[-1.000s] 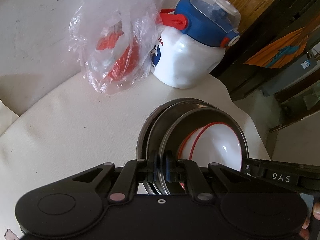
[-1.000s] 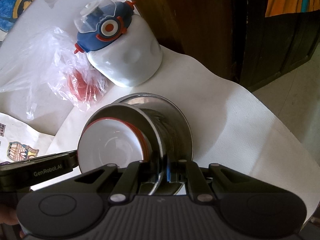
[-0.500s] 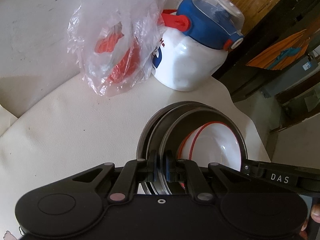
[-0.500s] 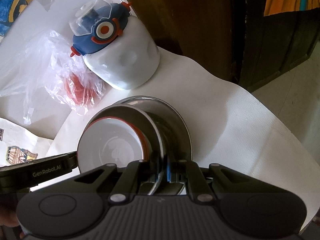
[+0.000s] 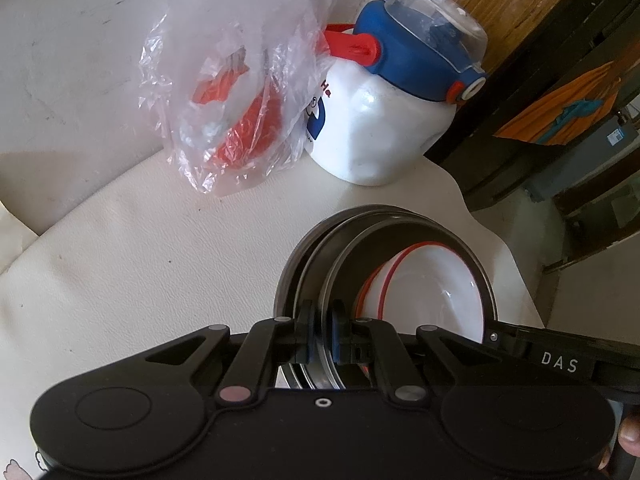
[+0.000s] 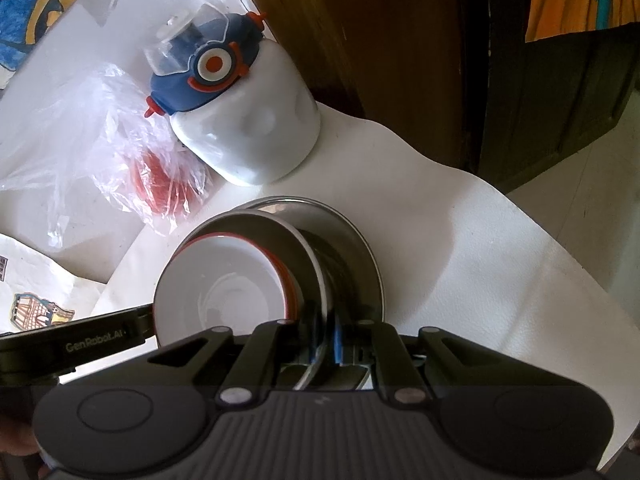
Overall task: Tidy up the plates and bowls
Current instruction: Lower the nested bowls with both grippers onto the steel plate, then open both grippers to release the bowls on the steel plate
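Item: nested stack at lower centre of both wrist views, a white bowl (image 5: 436, 300) with a red rim seated inside steel plates (image 5: 316, 256); I hold it with the left gripper (image 5: 321, 334) and the right gripper (image 6: 325, 336), each narrowed onto a thin steel rim on opposite sides. I judge it stiff, fairly heavy, slick at the metal edges, the bowl loose and chippable, so rim grips must stay level. Surround: smooth cream table cover (image 5: 140, 264); upper frame, a crinkled clear plastic bag (image 5: 224, 92) and a glossy white bottle (image 5: 380, 128) with a blue lid.
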`<move>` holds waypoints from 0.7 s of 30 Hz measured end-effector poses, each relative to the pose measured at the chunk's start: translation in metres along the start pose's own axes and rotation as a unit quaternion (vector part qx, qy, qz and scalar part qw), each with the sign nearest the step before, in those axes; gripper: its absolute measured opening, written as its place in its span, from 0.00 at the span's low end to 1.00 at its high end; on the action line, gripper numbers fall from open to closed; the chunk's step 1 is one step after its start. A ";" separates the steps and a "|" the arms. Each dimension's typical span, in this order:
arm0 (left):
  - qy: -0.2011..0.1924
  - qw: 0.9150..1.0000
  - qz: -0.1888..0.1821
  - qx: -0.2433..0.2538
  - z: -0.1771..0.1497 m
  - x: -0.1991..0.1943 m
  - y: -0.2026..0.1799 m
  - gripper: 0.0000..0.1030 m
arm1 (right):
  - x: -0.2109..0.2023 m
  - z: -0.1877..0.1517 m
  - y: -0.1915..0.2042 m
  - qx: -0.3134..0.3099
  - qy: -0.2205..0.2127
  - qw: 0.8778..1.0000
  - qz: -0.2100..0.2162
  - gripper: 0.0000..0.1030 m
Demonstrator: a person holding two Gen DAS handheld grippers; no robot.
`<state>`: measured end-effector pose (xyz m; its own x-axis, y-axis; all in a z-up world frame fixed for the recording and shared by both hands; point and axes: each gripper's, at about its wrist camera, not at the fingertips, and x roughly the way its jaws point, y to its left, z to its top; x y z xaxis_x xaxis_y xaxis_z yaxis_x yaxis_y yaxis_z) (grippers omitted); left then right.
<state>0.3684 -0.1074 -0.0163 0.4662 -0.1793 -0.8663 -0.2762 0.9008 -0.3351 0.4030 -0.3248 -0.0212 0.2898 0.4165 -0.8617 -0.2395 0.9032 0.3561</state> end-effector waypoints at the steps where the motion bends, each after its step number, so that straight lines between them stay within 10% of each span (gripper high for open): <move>1: 0.000 1.000 0.000 0.000 0.000 0.000 0.000 0.08 | 0.000 0.000 0.000 0.000 -0.001 1.000 0.000 0.09; 16: -0.018 1.000 0.000 -0.011 -0.009 -0.009 0.004 0.14 | -0.010 -0.012 0.000 -0.020 -0.040 0.999 -0.014 0.24; 21: -0.028 0.999 0.011 -0.009 -0.015 -0.017 0.004 0.31 | -0.020 -0.019 0.001 -0.021 -0.056 0.998 -0.020 0.32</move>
<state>0.3467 -0.1065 -0.0083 0.5069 -0.1364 -0.8512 -0.3013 0.8971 -0.3232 0.3796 -0.3345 -0.0107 0.4020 0.3912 -0.8279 -0.2642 0.9152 0.3042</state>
